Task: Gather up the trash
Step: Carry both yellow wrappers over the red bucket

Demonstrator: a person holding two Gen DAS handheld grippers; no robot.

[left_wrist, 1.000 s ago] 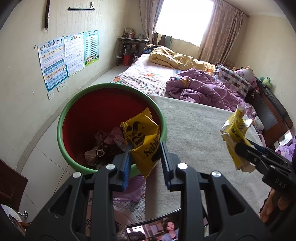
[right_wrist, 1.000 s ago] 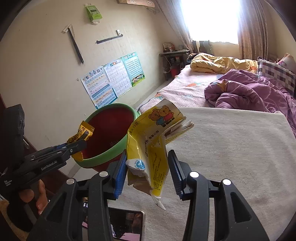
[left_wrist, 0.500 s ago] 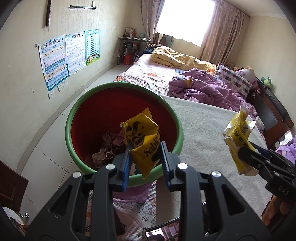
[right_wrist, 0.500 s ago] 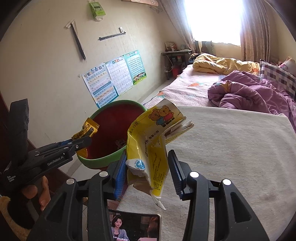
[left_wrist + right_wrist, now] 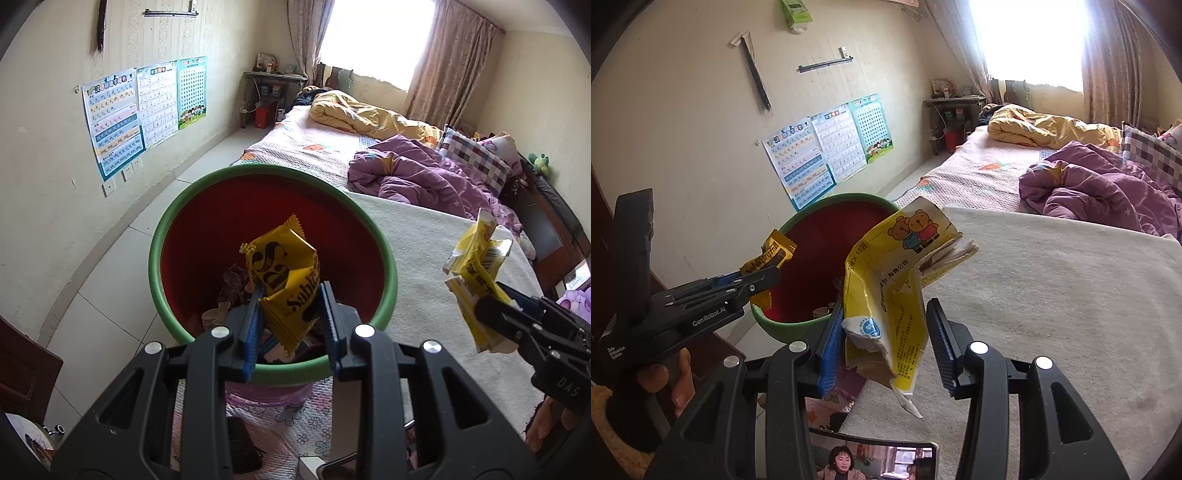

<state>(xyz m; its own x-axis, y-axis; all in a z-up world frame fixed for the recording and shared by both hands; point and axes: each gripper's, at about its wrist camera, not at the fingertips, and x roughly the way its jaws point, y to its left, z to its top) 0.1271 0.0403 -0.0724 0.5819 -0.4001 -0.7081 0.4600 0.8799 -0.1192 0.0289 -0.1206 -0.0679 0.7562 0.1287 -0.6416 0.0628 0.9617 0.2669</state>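
Bedroom floor beside the bed: red bin (image 5: 207, 236) waiting under two tools, each gripping yellow trash.
Left tool (image 5: 290, 314) pinches a biscuit wrapper (image 5: 284, 273) above the bin's mouth; right tool (image 5: 882, 332) clamps a torn bear-print packet (image 5: 886, 291), apparently short of the rim, so releasing now could drop it on the bed. Only the left view shows rubbish already inside; only the right shows a phone (image 5: 873, 459) below its tool.
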